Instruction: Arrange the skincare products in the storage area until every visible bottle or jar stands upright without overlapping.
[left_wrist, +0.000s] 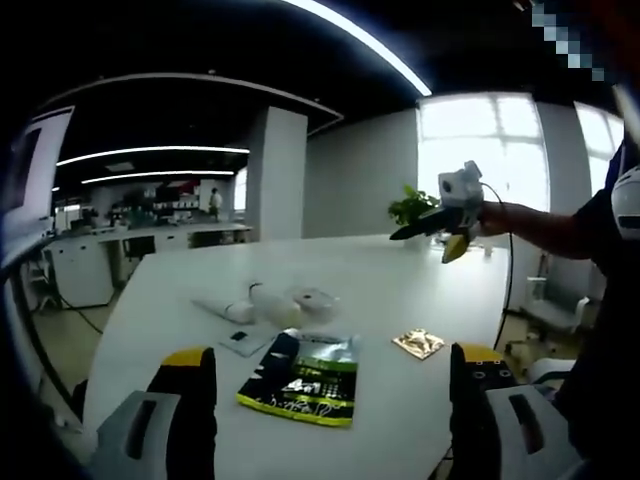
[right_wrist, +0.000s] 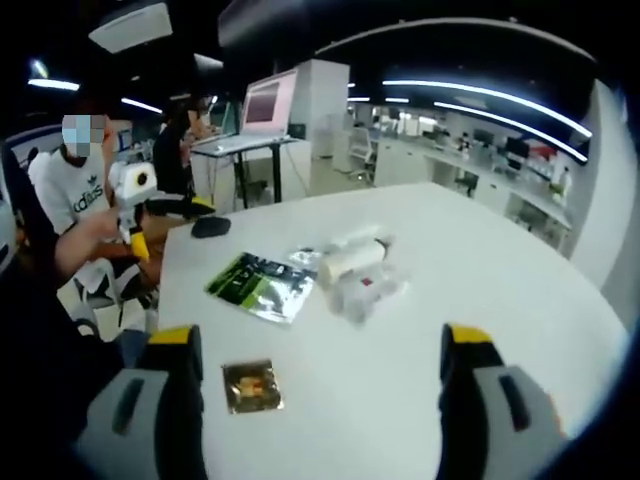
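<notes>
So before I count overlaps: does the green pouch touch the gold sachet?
Apart. The left gripper view shows bare table between the green pouch and the gold sachet.

text: "adidas", seemingly | on: person's white T-shirt (right_wrist: 70, 195)

— Left gripper (left_wrist: 332, 385)? 
— Held level and low in its own view, jaws spread wide, yellow-tipped fingers (left_wrist: 190, 400) rising from the bottom edge, nothing between them.
— Right gripper (right_wrist: 325, 390)? 
— Same stance in its own view: jaws wide apart, gripping nothing.
— Seen from the left gripper view too?
— Yes, right gripper (left_wrist: 445, 230) raised at upper right, carried on an outstretched forearm (left_wrist: 540, 225), jaws pointing left and slightly down. Whether parted there, hard to tell.
</notes>
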